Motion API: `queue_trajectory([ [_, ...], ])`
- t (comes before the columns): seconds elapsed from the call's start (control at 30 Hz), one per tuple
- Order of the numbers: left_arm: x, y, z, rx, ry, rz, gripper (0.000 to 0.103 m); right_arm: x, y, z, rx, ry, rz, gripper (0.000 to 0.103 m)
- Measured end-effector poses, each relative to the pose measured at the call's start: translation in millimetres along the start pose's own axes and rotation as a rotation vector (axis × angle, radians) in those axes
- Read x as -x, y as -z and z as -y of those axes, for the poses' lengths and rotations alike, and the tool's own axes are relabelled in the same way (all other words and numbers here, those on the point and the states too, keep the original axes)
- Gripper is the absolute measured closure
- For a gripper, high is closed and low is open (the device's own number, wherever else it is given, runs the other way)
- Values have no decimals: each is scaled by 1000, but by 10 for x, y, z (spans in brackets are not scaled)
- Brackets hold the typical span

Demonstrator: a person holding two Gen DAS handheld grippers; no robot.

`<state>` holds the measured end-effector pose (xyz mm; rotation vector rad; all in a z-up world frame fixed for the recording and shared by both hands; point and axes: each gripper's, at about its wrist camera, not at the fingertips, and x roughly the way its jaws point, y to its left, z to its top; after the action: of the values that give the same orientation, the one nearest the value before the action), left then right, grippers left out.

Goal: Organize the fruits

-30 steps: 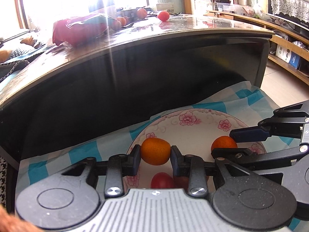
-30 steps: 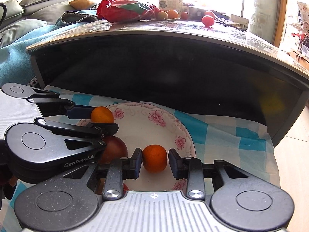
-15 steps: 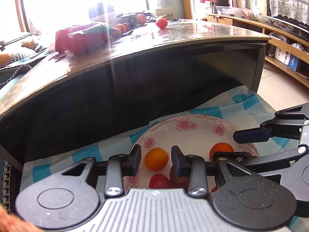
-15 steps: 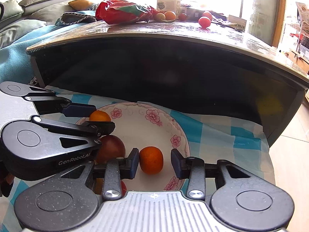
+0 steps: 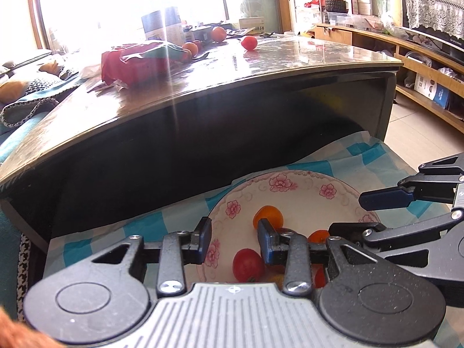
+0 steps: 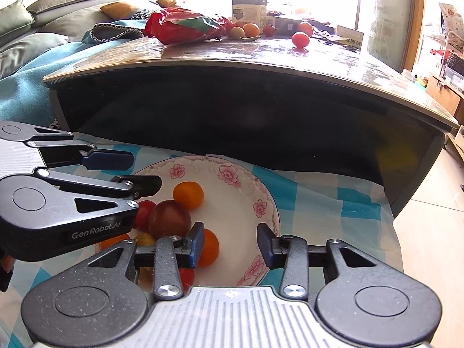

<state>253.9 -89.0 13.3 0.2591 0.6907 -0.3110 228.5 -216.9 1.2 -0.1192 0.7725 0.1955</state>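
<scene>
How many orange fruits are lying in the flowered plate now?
3 in the plate: middle orange fruit; near orange fruit beside the right gripper; half-hidden orange fruit under the left gripper. The grippers may hide more.

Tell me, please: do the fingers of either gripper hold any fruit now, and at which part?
Nothing is held. The left gripper and the right gripper are both open and empty; the fruits lie loose in the flowered bowl.

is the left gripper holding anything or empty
Empty and open: the left gripper has a clear gap between its pads, and the orange fruit lies in the bowl.
</scene>
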Motion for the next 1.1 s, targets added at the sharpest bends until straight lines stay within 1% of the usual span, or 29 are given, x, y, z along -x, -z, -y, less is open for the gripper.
queue_trajectory([
  [0.27,140,54,-22,20,9,12,57,51,-17,-35,-1,7,4,70],
  [0.37,215,88,-20,24,12,18,51,101,-15,-58,1,10,8,69],
  [0.67,430,164,-77,53,-8,24,47,273,13,-114,-5,30,10,69],
  [0.93,539,201,-33,58,-10,25,43,451,50,-126,-15,46,18,68],
  [1.1,604,235,54,44,-29,30,36,508,96,-111,-25,56,12,68],
])
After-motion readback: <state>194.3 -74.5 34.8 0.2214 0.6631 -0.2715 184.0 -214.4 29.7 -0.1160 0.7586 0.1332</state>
